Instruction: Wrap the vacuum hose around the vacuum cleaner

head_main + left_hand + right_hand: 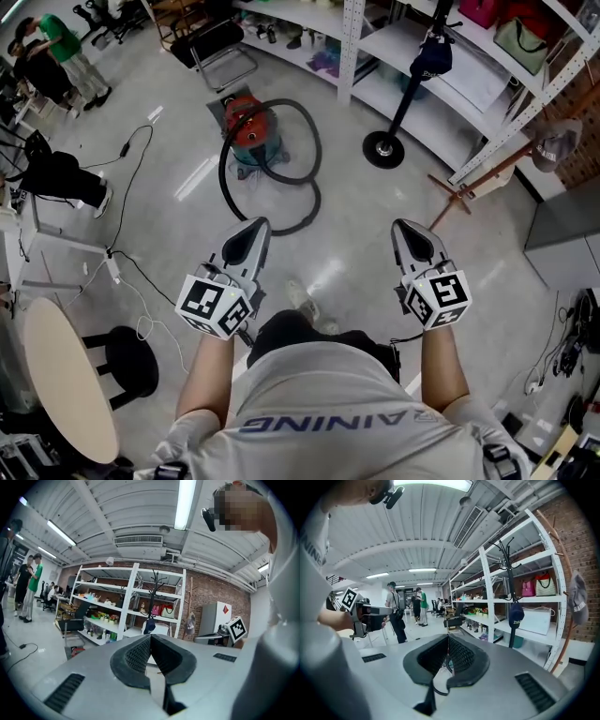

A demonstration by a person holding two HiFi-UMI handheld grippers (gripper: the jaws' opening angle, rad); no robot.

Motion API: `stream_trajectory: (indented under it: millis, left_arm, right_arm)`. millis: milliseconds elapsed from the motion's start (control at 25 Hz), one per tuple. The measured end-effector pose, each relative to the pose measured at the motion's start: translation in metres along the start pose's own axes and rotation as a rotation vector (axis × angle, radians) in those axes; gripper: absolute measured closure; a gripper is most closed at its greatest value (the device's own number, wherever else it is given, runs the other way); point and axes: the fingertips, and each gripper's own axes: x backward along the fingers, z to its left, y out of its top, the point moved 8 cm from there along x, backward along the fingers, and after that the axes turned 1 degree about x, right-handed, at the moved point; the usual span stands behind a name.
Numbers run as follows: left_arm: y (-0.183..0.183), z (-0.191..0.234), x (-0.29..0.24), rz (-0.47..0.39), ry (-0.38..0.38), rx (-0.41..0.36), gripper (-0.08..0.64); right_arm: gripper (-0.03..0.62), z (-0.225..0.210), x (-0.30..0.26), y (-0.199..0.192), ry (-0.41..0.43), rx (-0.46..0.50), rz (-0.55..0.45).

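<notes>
Across the grey workshop floor, in front of white shelving, the red vacuum cleaner stands well apart from both tools. Its black hose sprawls in loose loops on the floor, not yet wound round the body. The left gripper and right gripper point ahead with jaws pressed together on nothing, likely because the hose is out of reach. A coat stand stands near the hose.
</notes>
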Motion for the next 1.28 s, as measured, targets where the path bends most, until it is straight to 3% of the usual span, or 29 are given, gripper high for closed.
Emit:
stream_trajectory:
  millis: [600, 840, 1280]
  left_arm:
    - [0.019, 0.156, -0.075, -0.015, 0.075, 0.037, 0.543]
    - [0.019, 0.191, -0.088, -0.011, 0.171, 0.049, 0.543]
    - [-0.004, 0.196, -0.13, -0.039, 0.435, 0.077, 0.543]
  right_arm:
    - [0.581, 0.001, -0.204, 0.045, 0.2, 0.135, 0.083]
    - [0.581, -0.005, -0.272, 0.053, 0.303, 0.162, 0.09]
    - [0.581, -0.06, -0.376, 0.043, 0.617, 0.173, 0.118]
